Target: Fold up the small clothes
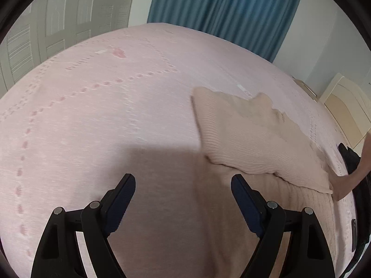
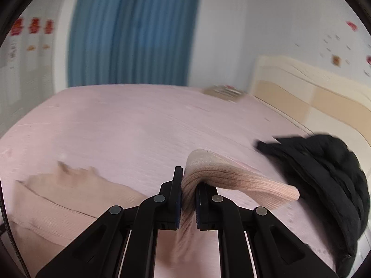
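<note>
Right gripper (image 2: 189,185) clamps the sweater's (image 1: 250,139) sleeve (image 2: 243,180), pointing right; left gripper (image 1: 183,185) gapes empty

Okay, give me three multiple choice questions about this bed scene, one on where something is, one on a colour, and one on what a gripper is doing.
1. Where does the black garment lie?
A. On the bed, near the headboard
B. On the floor
C. Draped over the curtain

2. What colour is the curtain?
A. Red
B. Blue
C. Yellow

3. What is the right gripper doing?
A. Standing open and empty
B. Shut on the black garment
C. Shut on the pink knit sweater

Answers: 1 A, it rests on the pink sheet beside the headboard. 2 B, blue folds hang behind the bed. 3 C, ribbed pink fabric is pinched between its fingers.
</note>
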